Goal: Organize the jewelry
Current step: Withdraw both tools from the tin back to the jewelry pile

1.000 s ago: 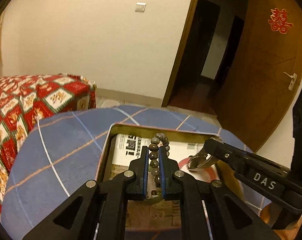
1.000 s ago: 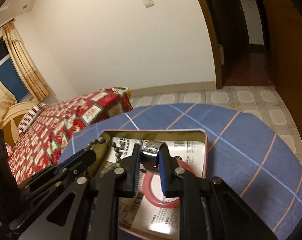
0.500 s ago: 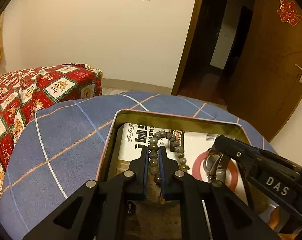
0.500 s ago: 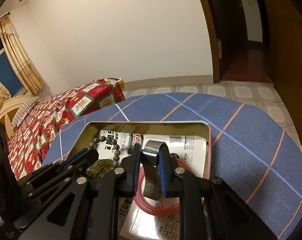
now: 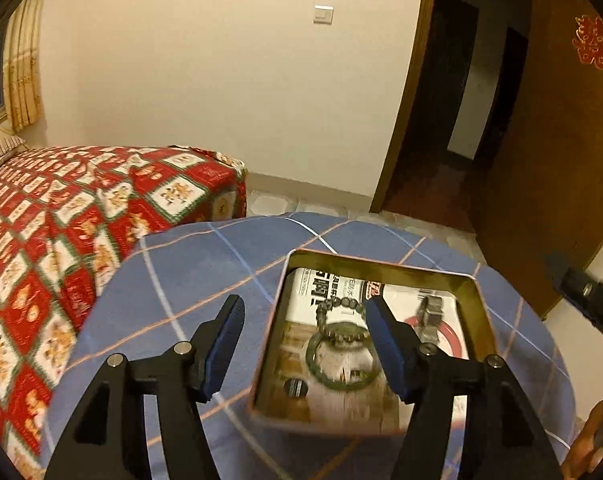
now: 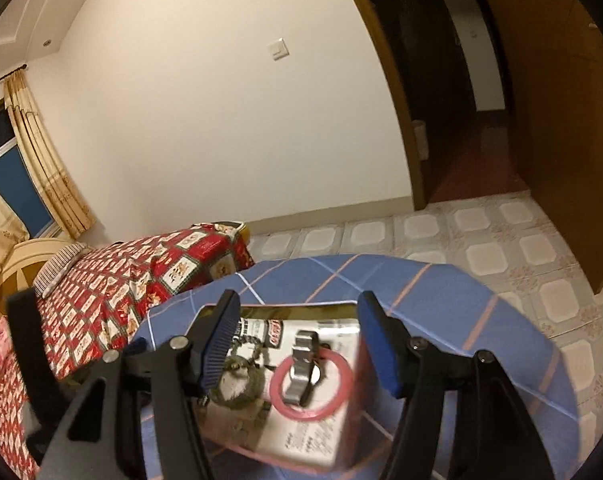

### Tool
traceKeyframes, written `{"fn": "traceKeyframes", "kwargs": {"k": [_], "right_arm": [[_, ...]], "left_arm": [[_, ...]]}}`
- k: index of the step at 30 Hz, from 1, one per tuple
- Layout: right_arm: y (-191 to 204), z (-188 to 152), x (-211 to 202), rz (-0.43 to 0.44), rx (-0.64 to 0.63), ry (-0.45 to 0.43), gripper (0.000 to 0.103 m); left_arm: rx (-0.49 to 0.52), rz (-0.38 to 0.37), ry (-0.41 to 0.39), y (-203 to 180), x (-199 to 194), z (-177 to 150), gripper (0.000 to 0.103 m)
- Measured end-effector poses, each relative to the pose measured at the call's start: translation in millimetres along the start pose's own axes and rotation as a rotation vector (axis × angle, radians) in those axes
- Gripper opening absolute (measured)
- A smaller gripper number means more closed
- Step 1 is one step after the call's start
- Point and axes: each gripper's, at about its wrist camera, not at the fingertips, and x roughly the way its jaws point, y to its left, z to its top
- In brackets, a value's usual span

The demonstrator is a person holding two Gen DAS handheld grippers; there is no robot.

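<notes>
My left gripper [image 5: 303,334] and right gripper [image 6: 297,330] both hung with fingers spread wide, holding nothing. The bead bracelet [image 5: 339,318] lay inside the tin [image 5: 479,312] on the table [image 5: 173,280], green bangle [image 5: 337,364] at its six o'clock (touching), the watch [image 6: 301,364] across the red ring [image 6: 333,400].
</notes>
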Motion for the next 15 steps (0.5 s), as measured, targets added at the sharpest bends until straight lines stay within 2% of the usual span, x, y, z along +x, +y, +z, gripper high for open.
{"fn": "traceKeyframes", "kwargs": {"k": [5, 9, 15], "right_arm": [[2, -29, -24, -0.036, -0.019, 0.030, 0.065], [5, -57, -33, -0.023, -0.019, 0.089, 0.065], [21, -89, -52, 0.006, -0.056, 0.126, 0.063]], "left_arm": [[-0.031, -0.032, -0.003, 7, -35, -26, 0.064], [-0.005, -0.014, -0.002, 8, -58, -51, 0.064], [-0.016, -0.016, -0.008, 17, -95, -85, 0.064]]}}
